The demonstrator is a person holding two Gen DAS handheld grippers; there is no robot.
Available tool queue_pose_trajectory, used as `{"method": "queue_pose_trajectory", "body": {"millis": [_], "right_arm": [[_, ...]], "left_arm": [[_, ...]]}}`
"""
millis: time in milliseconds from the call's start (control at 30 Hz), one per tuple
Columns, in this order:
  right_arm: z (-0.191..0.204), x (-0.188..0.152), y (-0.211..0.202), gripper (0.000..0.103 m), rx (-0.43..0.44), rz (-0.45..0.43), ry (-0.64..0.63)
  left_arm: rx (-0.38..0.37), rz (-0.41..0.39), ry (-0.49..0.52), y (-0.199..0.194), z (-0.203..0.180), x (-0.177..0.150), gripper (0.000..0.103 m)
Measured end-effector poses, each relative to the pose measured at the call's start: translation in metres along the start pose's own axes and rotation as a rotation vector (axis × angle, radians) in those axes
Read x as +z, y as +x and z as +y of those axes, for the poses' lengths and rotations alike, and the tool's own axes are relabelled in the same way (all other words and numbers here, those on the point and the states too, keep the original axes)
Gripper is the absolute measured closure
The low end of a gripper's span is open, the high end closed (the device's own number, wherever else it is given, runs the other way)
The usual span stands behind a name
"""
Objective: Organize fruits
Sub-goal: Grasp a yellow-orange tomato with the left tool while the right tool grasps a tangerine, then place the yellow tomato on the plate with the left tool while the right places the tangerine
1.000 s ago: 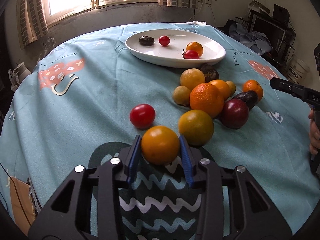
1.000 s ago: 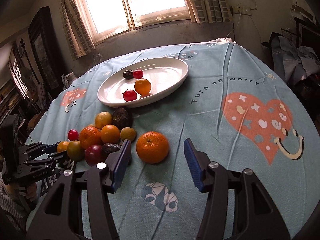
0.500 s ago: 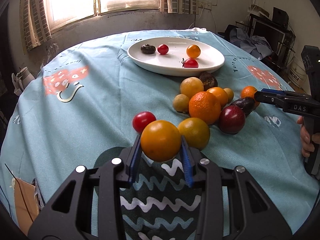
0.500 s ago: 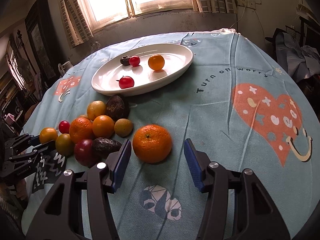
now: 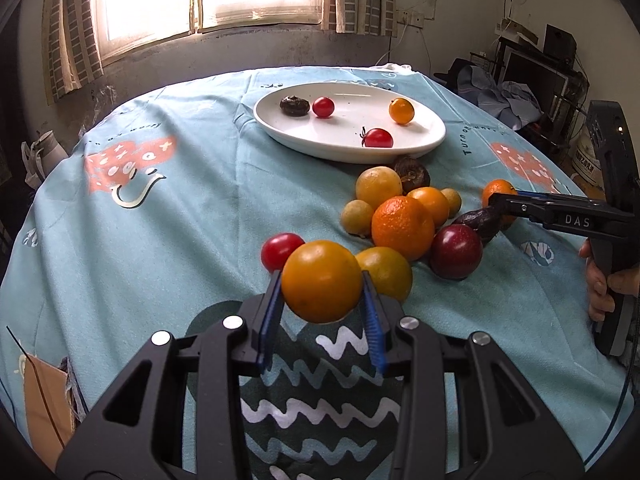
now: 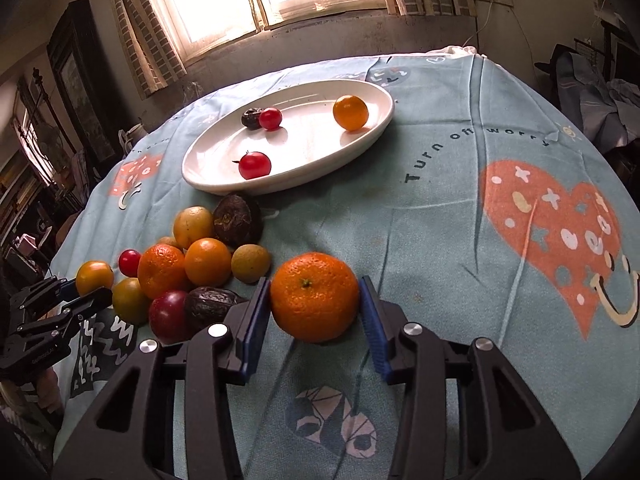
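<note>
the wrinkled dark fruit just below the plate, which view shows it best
The right wrist view: the wrinkled dark fruit sits unobstructed beside the white plate, its creased skin clear. The left wrist view shows it smaller and farther off, partly hidden behind a yellow fruit.

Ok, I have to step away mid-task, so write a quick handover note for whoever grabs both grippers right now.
Left gripper: shut on a yellow-orange tomato, lifted above the tablecloth.
Right gripper: around the mandarin, pads at its sides; grip looks closed, but whether it is lifted is unclear.
Done: white plate holds four small fruits.
Left: the pile beside the plate, about ten fruits, is still on the cloth. Probably carry both held fruits to the plate, then return for the rest.
</note>
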State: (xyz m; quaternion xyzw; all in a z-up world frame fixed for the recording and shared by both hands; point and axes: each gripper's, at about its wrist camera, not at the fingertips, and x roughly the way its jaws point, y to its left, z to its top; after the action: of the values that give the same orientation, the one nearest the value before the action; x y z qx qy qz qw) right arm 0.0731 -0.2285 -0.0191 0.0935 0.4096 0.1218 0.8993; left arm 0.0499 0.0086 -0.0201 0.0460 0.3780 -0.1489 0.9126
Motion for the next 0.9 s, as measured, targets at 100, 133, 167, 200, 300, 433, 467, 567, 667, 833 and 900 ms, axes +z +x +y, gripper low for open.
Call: {"method": "queue_pose_trajectory", "body": {"millis": [100,133,167,200,300,433,467,567,667,833,900], "right_arm": [[0.001,0.001,-0.014,0.059,-0.004,-0.045,-0.001],[0.001,0.003,-0.019,0.059,-0.007,-0.063,0.0],[0.001,0.006,-0.023,0.059,-0.003,-0.079,0.004],[0.001,0.012,-0.026,0.059,0.002,-0.088,0.005],[0.007,0.038,-0.026,0.059,-0.001,-0.099,-0.011],[0.017,0.075,-0.008,0.059,-0.012,-0.119,-0.027],[0.018,0.082,0.001,0.059,-0.016,-0.118,-0.029],[0.017,0.097,0.033,0.059,-0.027,-0.104,-0.014],[0.012,0.104,0.059,0.057,-0.02,-0.095,0.016],[0.012,0.103,0.053,0.038,-0.043,-0.136,-0.018],[0.009,0.102,0.037,0.038,-0.012,-0.164,0.007]], "left_arm": [[-0.002,-0.015,-0.012,-0.002,-0.001,0.01,0.066],[-0.003,-0.016,-0.013,-0.002,-0.002,0.015,0.066],[-0.003,-0.017,-0.011,-0.001,-0.003,0.022,0.066],[-0.001,-0.019,-0.008,0.002,-0.004,0.031,0.066],[-0.004,-0.022,-0.012,0.015,-0.007,0.063,0.066],[0.006,-0.029,-0.033,0.046,-0.01,0.103,0.066],[0.008,-0.024,-0.043,0.055,-0.01,0.109,0.066],[0.011,-0.001,-0.077,0.084,-0.006,0.121,0.066],[0.005,0.03,-0.114,0.106,0.001,0.125,0.065],[0.001,0.011,-0.116,0.104,0.001,0.123,0.049],[0.012,-0.01,-0.122,0.094,0.004,0.12,0.042]]}}
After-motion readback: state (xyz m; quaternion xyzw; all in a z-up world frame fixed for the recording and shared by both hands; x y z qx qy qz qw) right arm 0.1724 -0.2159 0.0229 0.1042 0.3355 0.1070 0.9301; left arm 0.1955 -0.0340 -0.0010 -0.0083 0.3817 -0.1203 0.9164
